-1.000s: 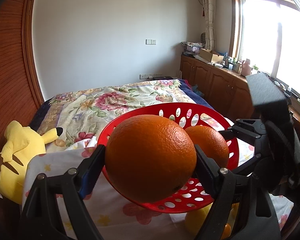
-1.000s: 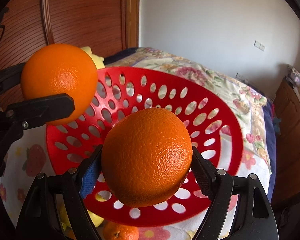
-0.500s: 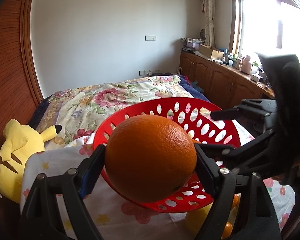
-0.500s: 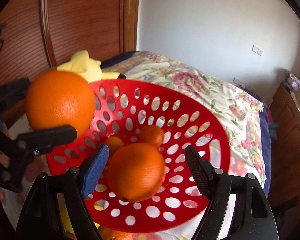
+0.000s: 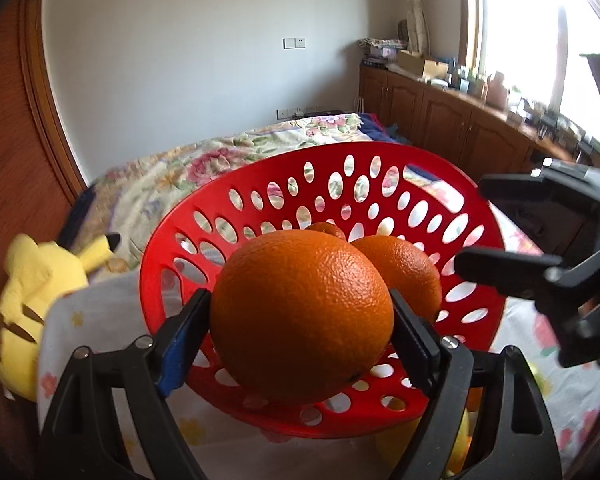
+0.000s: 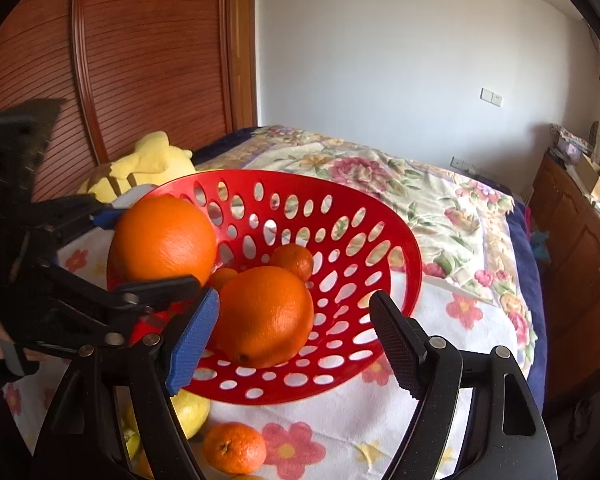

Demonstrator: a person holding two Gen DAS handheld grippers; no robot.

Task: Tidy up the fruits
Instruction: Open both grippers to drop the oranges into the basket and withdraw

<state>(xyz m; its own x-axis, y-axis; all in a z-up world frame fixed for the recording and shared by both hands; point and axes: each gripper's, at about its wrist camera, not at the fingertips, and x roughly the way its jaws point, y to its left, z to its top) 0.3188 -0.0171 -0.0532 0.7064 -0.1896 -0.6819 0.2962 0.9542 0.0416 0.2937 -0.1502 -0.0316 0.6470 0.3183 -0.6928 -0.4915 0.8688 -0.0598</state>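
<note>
A red perforated basket [image 5: 380,172] [image 6: 380,216] stands on the flowered cloth. My left gripper [image 5: 300,320] is shut on a large orange [image 5: 300,312] [image 6: 164,236] and holds it over the basket's near left rim. My right gripper [image 6: 292,336] is open and empty, pulled back above the basket's front edge; it also shows in the left wrist view [image 5: 540,240]. Another large orange [image 6: 264,316] [image 5: 400,268] lies in the basket with two small mandarins [image 6: 294,260] behind it.
A small mandarin [image 6: 234,446] and a yellow fruit [image 6: 188,412] lie on the cloth in front of the basket. A yellow plush toy [image 5: 36,280] [image 6: 148,164] sits at the left by the wooden headboard. Wooden cabinets [image 5: 460,120] run along the right.
My right gripper opened and let its orange drop into the basket, then drew back. My left gripper, still holding its orange, moved closer over the basket.
</note>
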